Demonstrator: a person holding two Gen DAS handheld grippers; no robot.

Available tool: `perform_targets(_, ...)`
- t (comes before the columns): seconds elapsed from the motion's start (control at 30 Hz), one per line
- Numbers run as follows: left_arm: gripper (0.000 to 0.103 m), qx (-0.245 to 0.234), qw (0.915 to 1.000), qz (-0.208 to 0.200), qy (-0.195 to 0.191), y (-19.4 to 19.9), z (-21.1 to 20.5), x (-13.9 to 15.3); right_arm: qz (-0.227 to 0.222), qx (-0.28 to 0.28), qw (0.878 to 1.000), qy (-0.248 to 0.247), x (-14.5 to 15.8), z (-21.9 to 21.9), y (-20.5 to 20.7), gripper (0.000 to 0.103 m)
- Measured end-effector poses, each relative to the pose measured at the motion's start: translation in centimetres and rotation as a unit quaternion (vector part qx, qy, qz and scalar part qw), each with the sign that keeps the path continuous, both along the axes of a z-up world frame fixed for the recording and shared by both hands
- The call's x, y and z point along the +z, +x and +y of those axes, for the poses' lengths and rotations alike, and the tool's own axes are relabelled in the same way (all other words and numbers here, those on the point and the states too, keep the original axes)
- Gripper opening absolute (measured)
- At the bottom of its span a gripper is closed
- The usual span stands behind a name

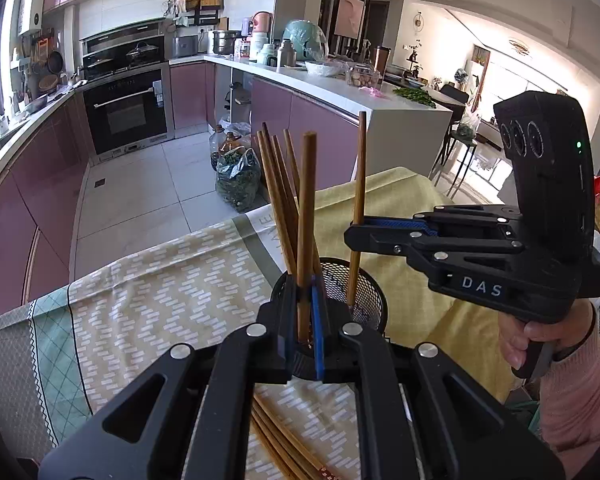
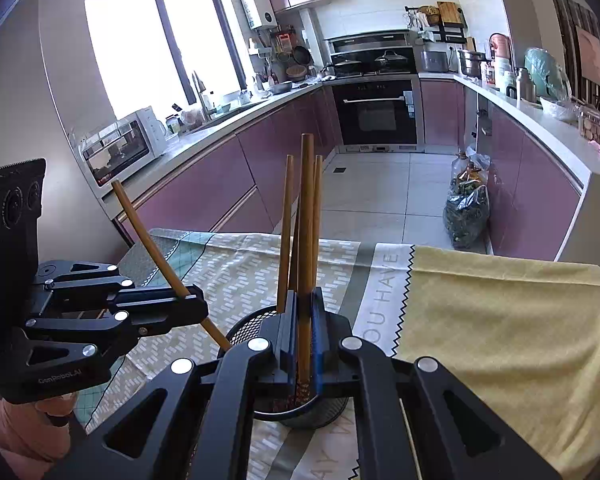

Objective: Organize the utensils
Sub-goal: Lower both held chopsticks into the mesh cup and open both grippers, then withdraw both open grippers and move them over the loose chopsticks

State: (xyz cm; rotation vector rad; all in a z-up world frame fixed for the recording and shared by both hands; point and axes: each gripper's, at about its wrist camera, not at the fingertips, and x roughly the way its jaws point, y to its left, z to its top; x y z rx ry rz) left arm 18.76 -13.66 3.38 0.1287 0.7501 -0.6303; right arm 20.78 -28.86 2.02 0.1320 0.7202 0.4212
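Note:
A black mesh holder (image 1: 370, 284) stands on the tablecloth and holds several wooden chopsticks (image 1: 278, 192). My left gripper (image 1: 305, 320) is shut on one chopstick (image 1: 305, 216), upright over the holder's near rim. My right gripper (image 1: 356, 228) comes in from the right and is shut on another chopstick (image 1: 358, 200), whose lower end is inside the holder. In the right wrist view my right gripper (image 2: 305, 332) grips its chopstick (image 2: 306, 240) above the holder (image 2: 248, 328). The left gripper (image 2: 194, 306) holds a tilted chopstick (image 2: 156, 252) there.
More chopsticks (image 1: 284, 444) lie loose on the patterned tablecloth (image 1: 160, 292) under my left gripper. A yellow cloth (image 2: 500, 320) covers the table's right part. The table's far edge drops to a tiled floor with a bag of greens (image 1: 238, 180). Kitchen counters run behind.

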Motion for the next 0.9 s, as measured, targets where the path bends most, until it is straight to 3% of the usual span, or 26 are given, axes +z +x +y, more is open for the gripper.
perform_targets(0.23,0.008,0.015,0.9998,0.012,0.000,2.1,-0.1,-0.5,0.008,-0.007,1.000,0.004,-0.6,0.3,0.8,0.006)
perform_targets(0.4,0.010,0.026,0.9994,0.023,-0.002,2.6,-0.1,-1.4,0.005,-0.014,1.000,0.016,-0.9,0.0,0.7,0.014)
perform_targets(0.63,0.025,0.063,0.9977,-0.010,-0.024,0.4,2.0,-1.7,-0.021,-0.019,0.999,0.020,-0.7,-0.2,-1.4,0.022)
perform_targets(0.9,0.055,0.111,0.9905,-0.069,-0.043,-4.3,6.1,-1.5,-0.072,0.035,0.996,0.026,0.5,2.0,-7.2,0.036)
